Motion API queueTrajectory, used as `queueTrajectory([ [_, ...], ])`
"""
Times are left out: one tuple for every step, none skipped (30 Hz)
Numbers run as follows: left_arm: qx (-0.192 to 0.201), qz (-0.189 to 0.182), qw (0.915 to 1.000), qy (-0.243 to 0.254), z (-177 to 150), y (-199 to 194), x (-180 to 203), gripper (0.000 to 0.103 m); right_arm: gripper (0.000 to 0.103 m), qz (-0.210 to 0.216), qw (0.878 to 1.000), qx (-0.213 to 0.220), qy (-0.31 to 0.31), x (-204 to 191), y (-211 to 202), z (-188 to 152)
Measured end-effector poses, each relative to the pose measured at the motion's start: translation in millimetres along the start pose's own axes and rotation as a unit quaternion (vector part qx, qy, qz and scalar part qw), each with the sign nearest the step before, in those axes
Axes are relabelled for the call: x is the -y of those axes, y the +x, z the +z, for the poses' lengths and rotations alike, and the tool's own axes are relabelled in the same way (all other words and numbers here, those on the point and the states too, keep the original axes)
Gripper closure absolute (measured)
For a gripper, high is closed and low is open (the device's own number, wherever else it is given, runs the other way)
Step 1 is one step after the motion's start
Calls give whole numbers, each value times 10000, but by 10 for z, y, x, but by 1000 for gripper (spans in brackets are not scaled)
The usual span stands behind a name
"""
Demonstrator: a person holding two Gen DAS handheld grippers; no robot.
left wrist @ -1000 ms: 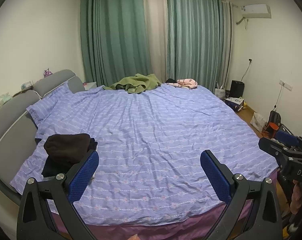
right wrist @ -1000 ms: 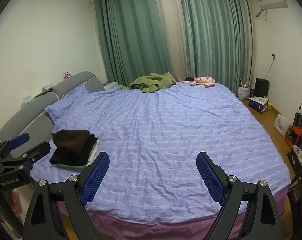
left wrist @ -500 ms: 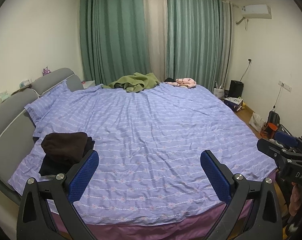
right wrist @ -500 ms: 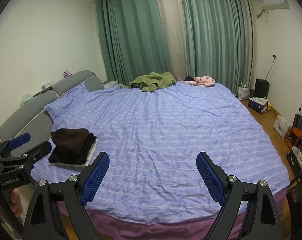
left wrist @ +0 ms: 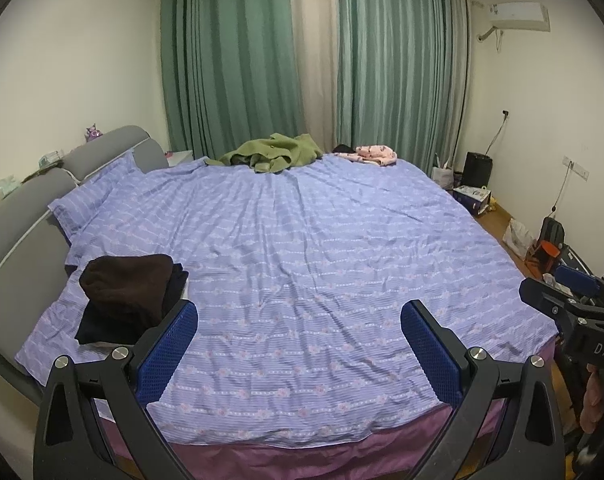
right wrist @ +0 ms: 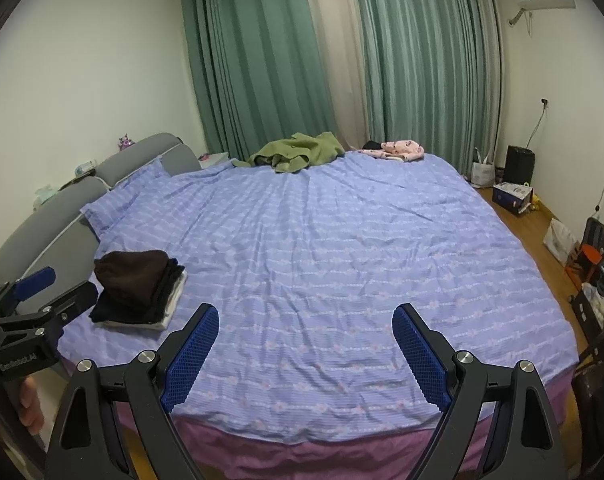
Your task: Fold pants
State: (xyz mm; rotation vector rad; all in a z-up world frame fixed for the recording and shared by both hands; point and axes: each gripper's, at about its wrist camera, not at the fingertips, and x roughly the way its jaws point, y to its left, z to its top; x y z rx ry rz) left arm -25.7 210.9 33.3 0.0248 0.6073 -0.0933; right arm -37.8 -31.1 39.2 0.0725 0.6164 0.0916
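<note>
Both the left claw (left wrist: 299, 350) and right claw (right wrist: 305, 354) gape wide, holding nothing. The folded dark stack (right wrist: 139, 286) sits near the bed's (right wrist: 342, 240) edge; a careless brush could topple it.

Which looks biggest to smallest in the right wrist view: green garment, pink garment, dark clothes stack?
1. dark clothes stack, though it lies nearest the camera
2. green garment
3. pink garment

folded dark pants (left wrist: 129, 296), purple bedspread (left wrist: 322, 248)
</note>
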Motion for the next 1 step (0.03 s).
queueTrajectory([
  [-7, 5, 10000, 9, 14, 29, -4, 0, 14, 4, 10000, -21, 4, 4, 29, 10],
])
